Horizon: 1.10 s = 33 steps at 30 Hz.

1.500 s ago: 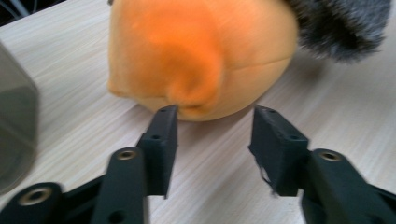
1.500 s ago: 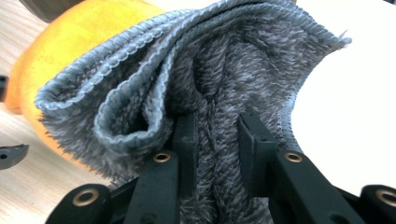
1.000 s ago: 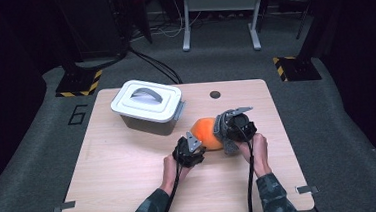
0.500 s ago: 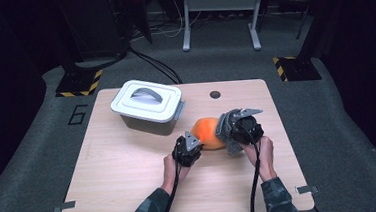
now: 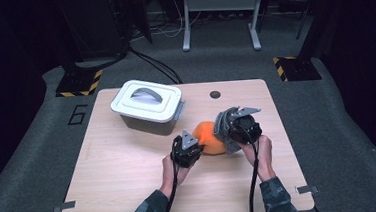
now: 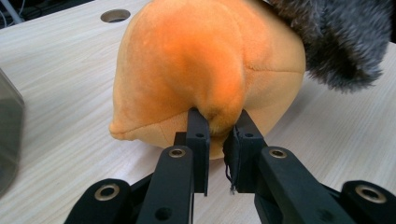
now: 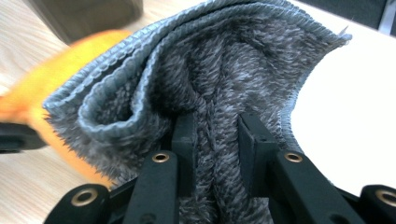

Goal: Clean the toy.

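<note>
An orange plush toy (image 5: 209, 137) lies on the wooden table (image 5: 131, 180) between my two grippers. My left gripper (image 6: 217, 122) has just closed and pinches a fold of the orange plush toy (image 6: 205, 70) at its near side. A grey fluffy cloth (image 7: 224, 79) is bunched between the jaws of my right gripper (image 7: 215, 130), which is shut on it. In the high view the grey cloth (image 5: 223, 123) rests against the toy's right side, with the right gripper (image 5: 237, 127) behind it and the left gripper (image 5: 191, 146) at the toy's left.
A white lidded box (image 5: 148, 104) with a grey handle stands at the back left of the table. A round cable hole (image 5: 215, 94) sits near the far edge. Black-and-yellow striped floor plates (image 5: 79, 83) lie beyond the table.
The left gripper's jaws have closed onto the orange toy. The right hand with the cloth shifted slightly right and then stayed against the toy.
</note>
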Each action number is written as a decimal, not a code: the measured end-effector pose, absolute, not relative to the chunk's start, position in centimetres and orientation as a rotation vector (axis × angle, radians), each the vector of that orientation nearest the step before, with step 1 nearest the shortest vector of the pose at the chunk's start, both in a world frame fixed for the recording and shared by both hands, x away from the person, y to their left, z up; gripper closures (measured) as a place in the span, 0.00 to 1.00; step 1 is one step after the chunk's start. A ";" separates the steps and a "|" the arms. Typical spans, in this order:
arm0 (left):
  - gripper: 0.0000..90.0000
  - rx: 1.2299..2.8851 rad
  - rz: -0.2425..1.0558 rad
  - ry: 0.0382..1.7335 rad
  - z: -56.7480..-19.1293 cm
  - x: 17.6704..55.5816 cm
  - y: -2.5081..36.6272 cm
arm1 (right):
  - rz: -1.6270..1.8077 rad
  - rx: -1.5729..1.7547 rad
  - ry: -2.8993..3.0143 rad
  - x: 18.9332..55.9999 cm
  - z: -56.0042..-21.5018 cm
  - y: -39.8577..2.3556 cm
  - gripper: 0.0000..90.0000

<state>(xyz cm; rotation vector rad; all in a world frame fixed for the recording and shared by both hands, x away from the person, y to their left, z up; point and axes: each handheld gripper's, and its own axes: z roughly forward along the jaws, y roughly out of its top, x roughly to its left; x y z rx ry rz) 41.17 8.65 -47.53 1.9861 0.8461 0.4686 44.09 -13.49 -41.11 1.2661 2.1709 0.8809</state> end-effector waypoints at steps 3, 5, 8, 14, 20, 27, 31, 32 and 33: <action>0.89 1.980 0.470 0.848 -47.6 41.1 8.4 | 0.907 1.225 2.168 43.4 -40.1 -12.7 0.78; 0.89 1.983 0.467 0.849 -47.6 41.1 8.4 | 0.926 1.195 2.174 43.1 -39.5 -11.9 0.78; 0.89 1.979 0.472 0.852 -47.5 41.1 8.3 | 0.931 1.136 2.209 42.8 -39.3 -10.5 0.78; 0.89 1.983 0.465 0.863 -47.7 41.3 8.4 | 0.884 1.103 2.243 43.1 -40.3 -9.1 0.77; 0.89 1.975 0.464 0.864 -47.8 41.3 8.4 | 0.887 1.111 2.239 43.1 -40.5 -9.7 0.77; 0.89 1.972 0.464 0.869 -47.8 41.4 8.5 | 0.876 1.167 2.225 43.1 -41.1 -11.0 0.77; 0.89 1.969 0.457 0.873 -47.9 41.4 8.5 | 0.870 1.207 2.225 43.2 -41.7 -12.0 0.77; 0.89 1.968 0.456 0.875 -47.9 41.4 8.5 | 0.868 1.218 2.220 43.2 -41.9 -12.2 0.77; 0.89 1.970 0.453 0.876 -48.0 41.4 8.5 | 0.861 1.229 2.221 43.3 -42.1 -12.4 0.77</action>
